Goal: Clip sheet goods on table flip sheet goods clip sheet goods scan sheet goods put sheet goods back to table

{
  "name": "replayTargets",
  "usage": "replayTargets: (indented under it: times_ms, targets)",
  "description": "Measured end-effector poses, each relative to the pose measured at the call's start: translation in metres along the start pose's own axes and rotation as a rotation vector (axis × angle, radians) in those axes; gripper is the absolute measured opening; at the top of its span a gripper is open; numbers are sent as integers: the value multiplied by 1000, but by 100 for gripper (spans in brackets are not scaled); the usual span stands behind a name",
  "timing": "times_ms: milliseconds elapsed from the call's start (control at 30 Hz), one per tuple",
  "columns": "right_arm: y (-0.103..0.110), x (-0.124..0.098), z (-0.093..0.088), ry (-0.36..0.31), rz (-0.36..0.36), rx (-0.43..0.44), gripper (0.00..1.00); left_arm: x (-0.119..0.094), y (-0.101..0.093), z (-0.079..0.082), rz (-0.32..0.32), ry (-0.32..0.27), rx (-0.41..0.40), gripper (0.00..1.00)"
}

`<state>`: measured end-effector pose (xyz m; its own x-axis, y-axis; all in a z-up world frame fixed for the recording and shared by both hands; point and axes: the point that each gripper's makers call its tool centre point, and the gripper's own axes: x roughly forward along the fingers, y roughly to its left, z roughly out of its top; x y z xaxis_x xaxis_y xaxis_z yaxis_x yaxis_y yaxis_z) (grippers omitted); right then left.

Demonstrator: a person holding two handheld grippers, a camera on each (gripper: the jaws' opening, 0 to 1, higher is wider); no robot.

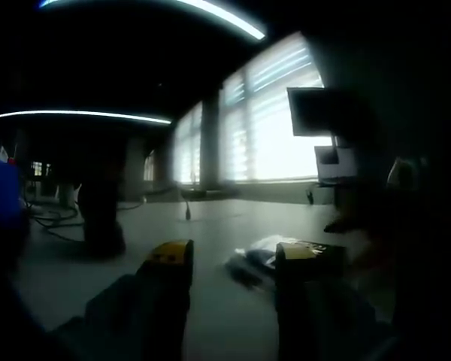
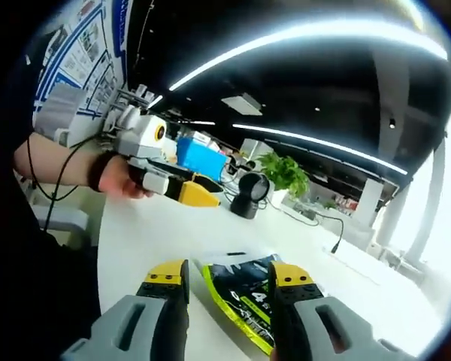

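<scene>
A white table [image 2: 158, 233] carries a round black stand [image 2: 249, 197] near its far edge. Just behind the stand is a green plant [image 2: 286, 173], and to the stand's left a blue box [image 2: 199, 159]. A black cable [image 2: 327, 226] trails right of the stand.

In the left gripper view, bright blinds [image 1: 270, 128] rise beyond the table, with a dark monitor [image 1: 316, 111] before them.

Left gripper view is super dim, backlit by blown-out windows [image 1: 274, 124], so everything up front goes silhouette. Right gripper view is bright under ceiling light strips [image 2: 286, 37], with heavy fisheye bending at the edges.
</scene>
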<state>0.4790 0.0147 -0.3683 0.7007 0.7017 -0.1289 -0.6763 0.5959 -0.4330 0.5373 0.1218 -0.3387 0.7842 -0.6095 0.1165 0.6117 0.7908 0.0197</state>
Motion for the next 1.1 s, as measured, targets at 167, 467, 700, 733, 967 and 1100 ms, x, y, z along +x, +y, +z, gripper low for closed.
replayTargets:
  times_ms: [167, 467, 700, 733, 967, 1100]
  targets:
    - [1, 5, -4, 21, 8, -32, 36, 0, 0, 0, -2, 2, 1, 37]
    - [6, 17, -14, 74, 28, -95, 31, 0, 0, 1, -1, -3, -1, 36]
    - [3, 18, -18, 96, 20, -71, 18, 0, 0, 1, -2, -4, 0, 36]
    - [3, 18, -18, 95, 21, -63, 18, 0, 0, 1, -1, -4, -1, 36]
    - [6, 16, -18, 91, 21, -66, 10, -1, 0, 1, -2, -4, 0, 36]
    - [6, 15, -17, 91, 15, -72, 8, -1, 0, 1, -1, -2, 2, 36]
